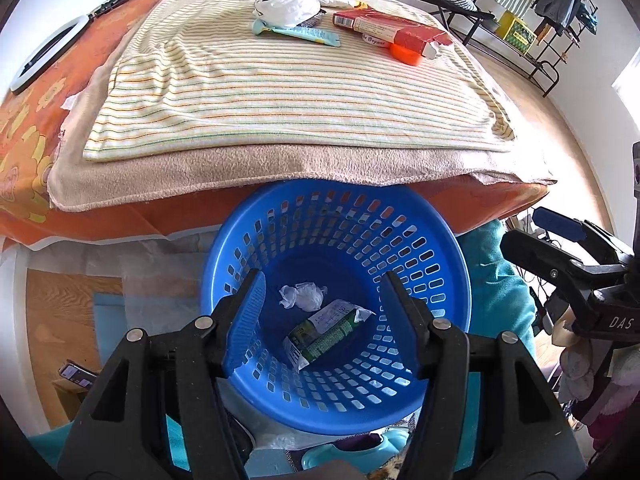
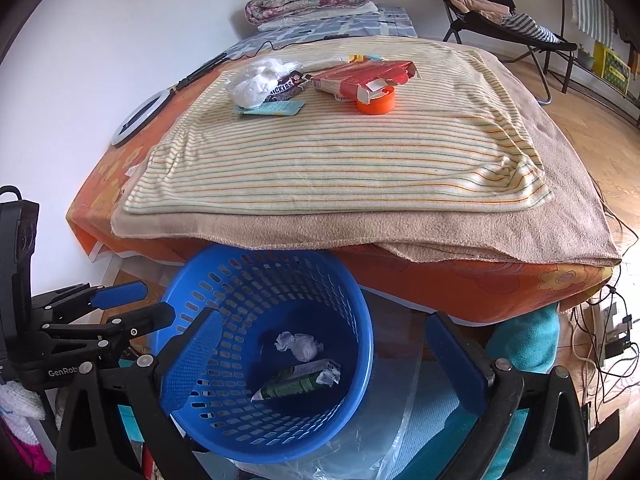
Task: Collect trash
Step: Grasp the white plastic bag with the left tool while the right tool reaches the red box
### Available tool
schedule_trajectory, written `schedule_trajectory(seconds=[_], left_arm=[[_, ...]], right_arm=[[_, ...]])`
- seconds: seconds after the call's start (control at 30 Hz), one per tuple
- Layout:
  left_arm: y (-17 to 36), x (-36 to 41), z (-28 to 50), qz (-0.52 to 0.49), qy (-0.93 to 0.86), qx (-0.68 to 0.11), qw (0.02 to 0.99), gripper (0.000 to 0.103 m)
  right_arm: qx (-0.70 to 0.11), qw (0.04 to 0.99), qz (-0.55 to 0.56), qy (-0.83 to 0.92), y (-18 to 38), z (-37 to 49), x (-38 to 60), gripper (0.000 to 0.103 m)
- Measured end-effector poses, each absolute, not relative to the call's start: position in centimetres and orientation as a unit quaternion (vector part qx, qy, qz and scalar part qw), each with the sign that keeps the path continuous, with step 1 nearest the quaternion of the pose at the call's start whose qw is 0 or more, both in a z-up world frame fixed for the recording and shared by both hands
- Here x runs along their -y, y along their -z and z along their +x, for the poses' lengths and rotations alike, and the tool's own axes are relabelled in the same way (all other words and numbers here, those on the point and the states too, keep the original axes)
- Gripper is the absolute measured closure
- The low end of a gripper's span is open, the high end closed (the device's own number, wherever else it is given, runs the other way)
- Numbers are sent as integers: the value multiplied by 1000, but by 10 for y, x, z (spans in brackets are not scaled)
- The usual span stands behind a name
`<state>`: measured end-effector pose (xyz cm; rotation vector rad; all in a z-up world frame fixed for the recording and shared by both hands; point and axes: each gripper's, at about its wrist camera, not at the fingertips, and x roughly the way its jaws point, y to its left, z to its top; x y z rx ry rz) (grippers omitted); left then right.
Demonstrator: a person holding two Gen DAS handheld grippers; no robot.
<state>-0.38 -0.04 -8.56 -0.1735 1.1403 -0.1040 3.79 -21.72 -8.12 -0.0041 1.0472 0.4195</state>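
A blue perforated basket stands on the floor against the bed's edge. Inside it lie a crumpled white paper and a green wrapper. My left gripper hangs open over the basket with nothing between its fingers. My right gripper is open too, above the basket's right rim and holding nothing. On the striped towel lie a white plastic bag, a teal wrapper, a Snickers wrapper, a red carton and an orange round lid.
The bed has an orange flowered sheet, and a beige blanket overhangs its front edge above the basket. A ring light lies at the bed's left side. A folding chair and clothes rack stand at the back right. Cables trail on the floor.
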Motion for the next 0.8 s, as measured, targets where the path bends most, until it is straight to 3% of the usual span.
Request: schedule_trajectory(seconds=[0.47, 0.6, 0.8], left_arm=[[33, -10, 58, -81, 50, -506, 857, 42], [18, -14, 86, -75, 46, -491, 866, 31], [9, -23, 129, -76, 37, -483, 872, 31]], right_arm=[[-434, 880, 39, -187, 48, 74, 239, 0], [-430, 882, 51, -184, 41, 97, 243, 0], [-424, 882, 80, -189, 28, 147, 252, 0]])
